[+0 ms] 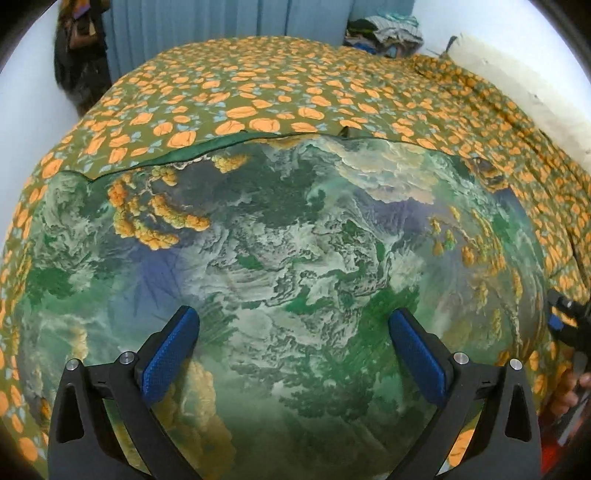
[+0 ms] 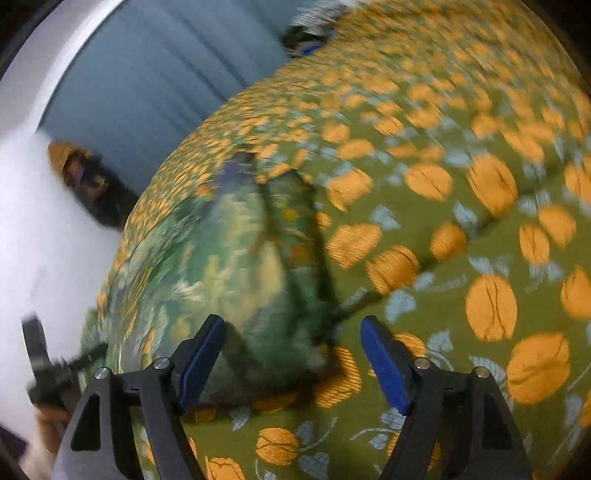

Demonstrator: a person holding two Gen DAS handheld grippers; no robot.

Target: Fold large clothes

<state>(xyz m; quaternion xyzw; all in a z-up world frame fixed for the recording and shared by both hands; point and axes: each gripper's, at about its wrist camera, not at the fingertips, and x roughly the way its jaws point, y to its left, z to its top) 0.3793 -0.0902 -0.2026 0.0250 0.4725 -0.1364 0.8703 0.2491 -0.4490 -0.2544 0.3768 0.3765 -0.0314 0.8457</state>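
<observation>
A large garment (image 1: 295,229) printed with a green, white and orange landscape lies spread flat on a bed sheet (image 1: 258,88) of olive cloth with orange flowers. My left gripper (image 1: 293,315) hovers open over the near part of the garment, nothing between its blue pads. The right wrist view is blurred. In it my right gripper (image 2: 291,323) stands open above a dark-edged corner of the garment (image 2: 236,258), where it meets the sheet (image 2: 443,221). Its pads press on nothing. The right gripper also shows at the right edge of the left wrist view.
A blue curtain (image 1: 221,22) hangs behind the bed. A pile of clothes (image 1: 388,29) sits at the far corner, and dark items (image 1: 77,55) hang at the far left. A pale wall (image 1: 517,85) borders the bed's right side. A hand (image 1: 565,387) shows at the right.
</observation>
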